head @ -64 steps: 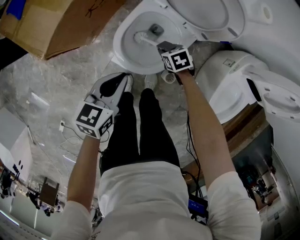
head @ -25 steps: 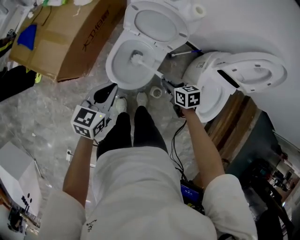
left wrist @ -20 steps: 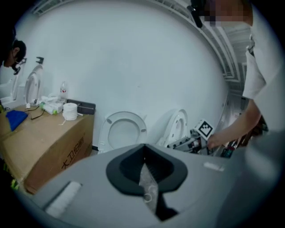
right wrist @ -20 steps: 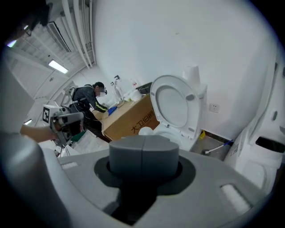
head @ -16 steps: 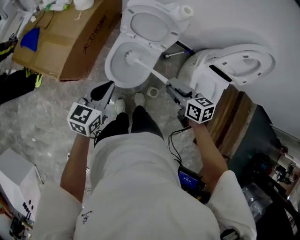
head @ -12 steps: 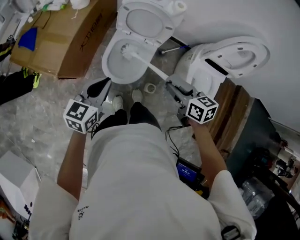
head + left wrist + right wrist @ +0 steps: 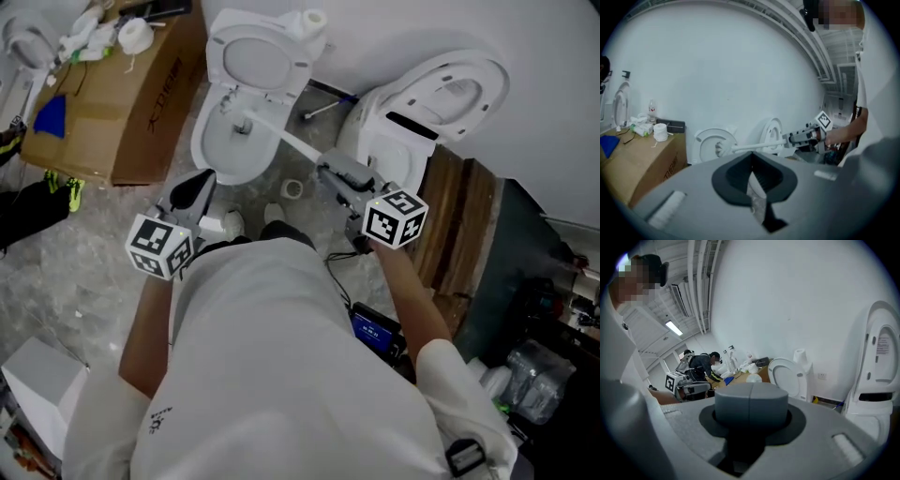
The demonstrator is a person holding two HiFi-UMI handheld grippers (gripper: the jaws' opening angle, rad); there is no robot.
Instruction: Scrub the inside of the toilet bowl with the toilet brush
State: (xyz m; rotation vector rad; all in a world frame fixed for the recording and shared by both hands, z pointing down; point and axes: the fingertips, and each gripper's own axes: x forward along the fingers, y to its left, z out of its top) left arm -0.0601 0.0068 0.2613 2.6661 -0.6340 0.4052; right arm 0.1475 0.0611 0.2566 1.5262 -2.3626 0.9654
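Pulled back from where it hung right over the rim a couple of seconds ago, the right claw (image 7: 325, 168) now stands well apart from the toilet bowl (image 7: 204, 157), near the second toilet (image 7: 412, 131). It reaches in on a long slant. Its jaws are clamped on the handle end of the toilet brush (image 7: 281, 139), and in the right gripper view they sit pressed together with no gap. The bristle head lies over the rear of the bowl, just below the raised seat (image 7: 253, 58). The left gripper view shows the handle running almost level, so I cannot tell whether the bristles touch the porcelain. The left claw (image 7: 194, 187) hangs by the person's leg near the bowl's front, with its jaws together on nothing. To scrub well from here, the head likely needs tipping down until the bristles press on the inner wall, then sweeping round under the rim and down toward the drain in overlapping strokes. At this reach the handle probably levers hard against the grip, so short, firm strokes should suit better than wide swings. The left claw is best kept out of the way.
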